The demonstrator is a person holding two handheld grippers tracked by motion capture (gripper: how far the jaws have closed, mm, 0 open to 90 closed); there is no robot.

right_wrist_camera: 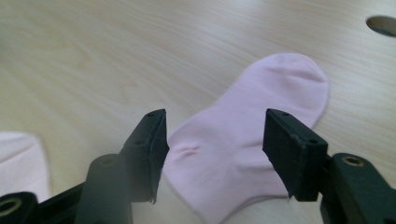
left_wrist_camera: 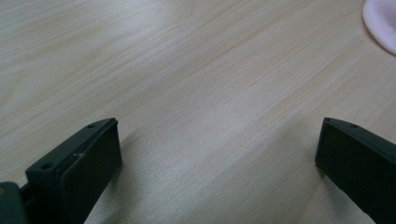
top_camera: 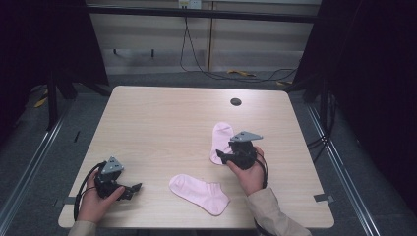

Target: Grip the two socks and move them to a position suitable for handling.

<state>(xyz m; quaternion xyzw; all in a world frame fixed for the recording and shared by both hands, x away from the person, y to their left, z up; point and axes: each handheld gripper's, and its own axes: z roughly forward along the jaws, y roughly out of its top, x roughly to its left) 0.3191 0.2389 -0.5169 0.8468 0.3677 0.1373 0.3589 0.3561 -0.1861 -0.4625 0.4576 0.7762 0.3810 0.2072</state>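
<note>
Two pink socks lie flat on the pale wooden table [top_camera: 162,123]. One sock [top_camera: 199,193] rests near the front edge, between my two hands. The other sock [top_camera: 221,136] [right_wrist_camera: 261,112] lies right of centre. My right gripper [top_camera: 221,157] [right_wrist_camera: 215,121] hovers open just over this sock's cuff end, its jaws to either side of the fabric. My left gripper [top_camera: 134,188] [left_wrist_camera: 219,126] is held low at the front left, jaws wide open above bare wood. A corner of the front sock [left_wrist_camera: 380,23] shows far ahead of it; the same sock [right_wrist_camera: 18,158] edges into the right gripper view at lower left.
A round cable hole [top_camera: 236,102] [right_wrist_camera: 383,24] sits in the tabletop beyond the right sock. Black frame posts [top_camera: 51,93] stand at both sides of the table, and cables [top_camera: 216,73] run on the floor behind it.
</note>
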